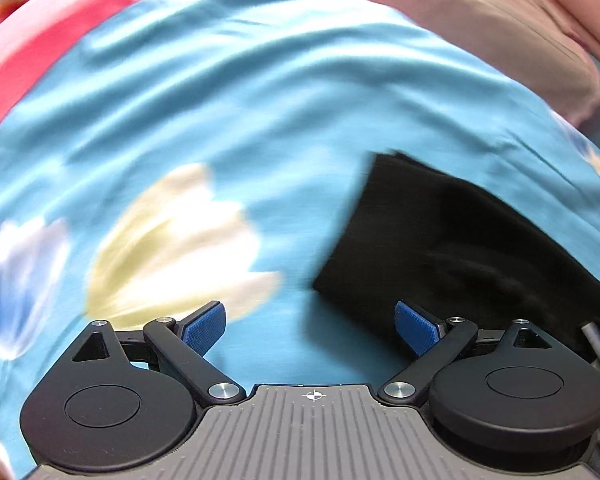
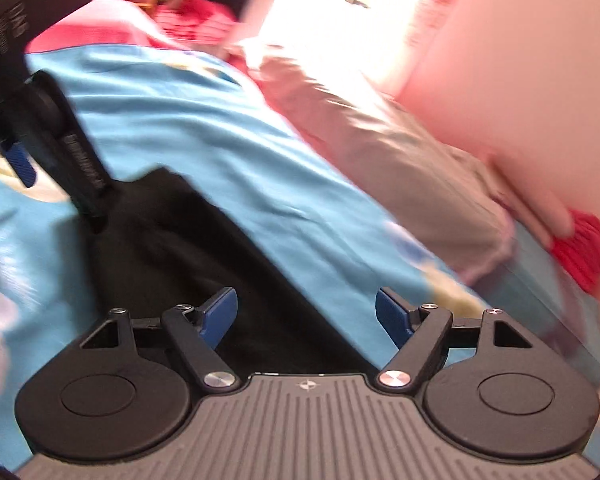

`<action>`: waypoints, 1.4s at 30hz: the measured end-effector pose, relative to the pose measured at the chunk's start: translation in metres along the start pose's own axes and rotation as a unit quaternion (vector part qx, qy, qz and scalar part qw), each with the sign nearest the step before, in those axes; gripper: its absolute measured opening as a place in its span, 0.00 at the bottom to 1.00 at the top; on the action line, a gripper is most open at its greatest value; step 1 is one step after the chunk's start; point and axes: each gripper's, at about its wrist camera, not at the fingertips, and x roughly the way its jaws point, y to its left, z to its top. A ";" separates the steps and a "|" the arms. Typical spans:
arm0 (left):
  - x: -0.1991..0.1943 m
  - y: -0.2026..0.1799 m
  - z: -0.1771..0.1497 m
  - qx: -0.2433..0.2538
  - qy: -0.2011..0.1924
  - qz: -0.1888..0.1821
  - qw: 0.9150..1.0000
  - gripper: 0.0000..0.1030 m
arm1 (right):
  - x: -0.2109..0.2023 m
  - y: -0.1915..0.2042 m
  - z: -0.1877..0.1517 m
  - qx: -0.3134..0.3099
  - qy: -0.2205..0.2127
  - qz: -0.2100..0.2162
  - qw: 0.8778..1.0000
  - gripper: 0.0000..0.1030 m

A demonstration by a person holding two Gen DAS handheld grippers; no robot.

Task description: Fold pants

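The left tool [image 1: 310, 326] hangs with its blue-padded jaws spread wide and empty over a turquoise tulip-print bedsheet [image 1: 260, 100]. The black, soft cloth pants [image 1: 452, 240] lie just right of it. The right tool [image 2: 306, 316], equally wide and empty, hovers over them. Limp and light, they look best pinched at a hem corner.

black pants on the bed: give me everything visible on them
The pants are plain black, soft matte cloth, lying flat on the blue floral sheet with a straight end edge and squared corners, faint creases only. They look already folded into a long strip, though blur hides layers. In the right wrist view they run diagonally under the open right gripper. The left gripper is open beside them. Neither grips them.
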 end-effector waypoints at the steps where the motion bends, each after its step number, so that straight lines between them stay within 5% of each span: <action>1: -0.002 0.013 -0.001 -0.014 -0.003 0.006 1.000 1.00 | 0.004 0.013 0.005 -0.006 -0.001 0.009 1.000 0.77; 11: -0.020 0.088 -0.046 -0.081 -0.026 0.047 0.995 1.00 | 0.048 0.128 0.039 -0.082 0.016 0.015 0.996 0.83; 21: -0.033 0.100 -0.070 -0.088 -0.044 0.040 0.994 1.00 | 0.065 0.152 0.046 -0.123 0.011 -0.030 0.992 0.87; 22: -0.033 0.102 -0.072 -0.090 -0.046 0.039 0.994 1.00 | 0.071 0.149 0.049 -0.119 0.011 -0.037 0.992 0.85; 24: -0.034 0.102 -0.075 -0.092 -0.049 0.034 0.994 1.00 | 0.082 0.133 0.059 -0.071 0.031 -0.020 0.997 0.32; 25: -0.035 0.100 -0.076 -0.091 -0.050 0.031 0.994 1.00 | 0.094 0.120 0.065 -0.038 0.072 0.003 0.997 0.25; 29: -0.036 0.083 -0.078 -0.079 -0.051 0.007 0.996 1.00 | 0.101 0.068 0.081 0.083 0.118 0.084 0.986 0.23; 33: -0.032 0.040 -0.077 -0.053 -0.046 -0.066 0.995 1.00 | 0.089 0.016 0.096 0.164 0.115 0.138 0.970 0.23; 39: -0.016 -0.056 -0.076 0.009 -0.022 -0.153 0.988 1.00 | 0.061 -0.051 0.103 0.231 0.094 0.185 0.951 0.23; 42: -0.007 -0.096 -0.076 0.027 -0.011 -0.165 0.986 1.00 | 0.042 -0.082 0.093 0.257 0.081 0.190 0.944 0.23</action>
